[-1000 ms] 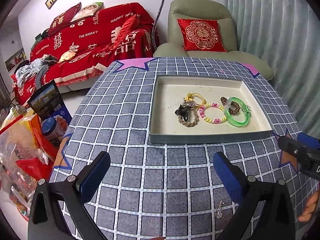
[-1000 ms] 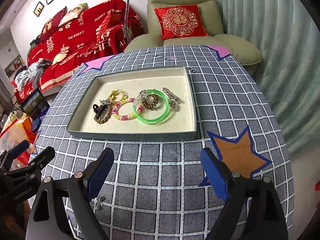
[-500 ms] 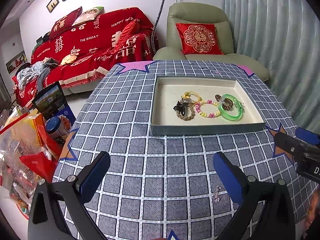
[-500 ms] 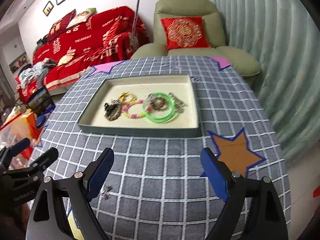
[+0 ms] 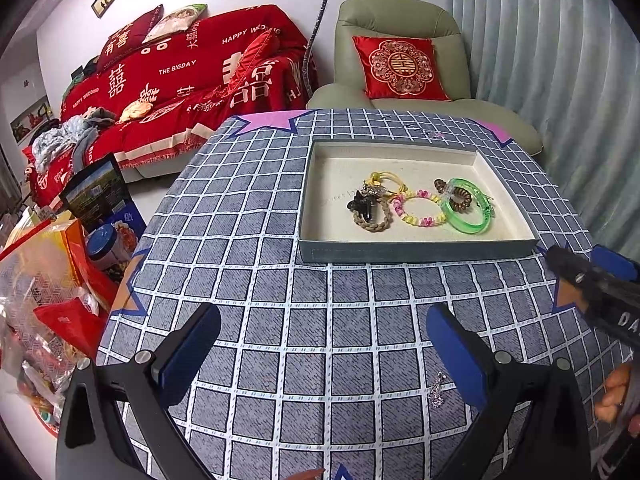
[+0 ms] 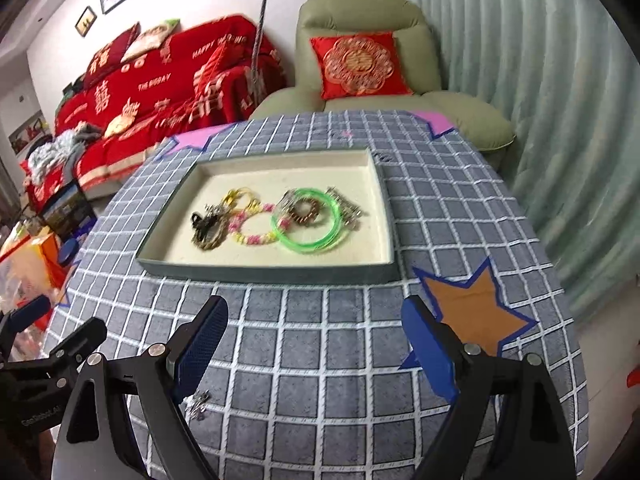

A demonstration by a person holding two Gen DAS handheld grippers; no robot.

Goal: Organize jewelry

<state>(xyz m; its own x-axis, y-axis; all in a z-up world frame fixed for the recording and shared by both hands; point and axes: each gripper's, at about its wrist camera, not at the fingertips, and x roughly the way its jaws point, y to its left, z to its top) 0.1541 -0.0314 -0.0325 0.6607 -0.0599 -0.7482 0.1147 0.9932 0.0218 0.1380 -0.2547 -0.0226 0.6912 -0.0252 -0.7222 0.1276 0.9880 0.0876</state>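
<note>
Both claws, left (image 5: 322,342) and right (image 6: 314,338), hover wide open and empty over the bench (image 5: 280,280), most jewelry sits in the tray (image 5: 416,251), and one silver piece (image 5: 437,390) on the cloth likely needs picking up next.

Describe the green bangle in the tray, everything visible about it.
The green bangle is a translucent, bright green ring that looks like plastic or glass, smooth and unbroken. It lies flat on the cream lining in the right half of the shallow grey tray. A brown spiral hair tie sits inside its loop, the pink and yellow bead bracelet meets its left rim, and a silvery piece lies along its right side. Neither gripper is near it.
</note>
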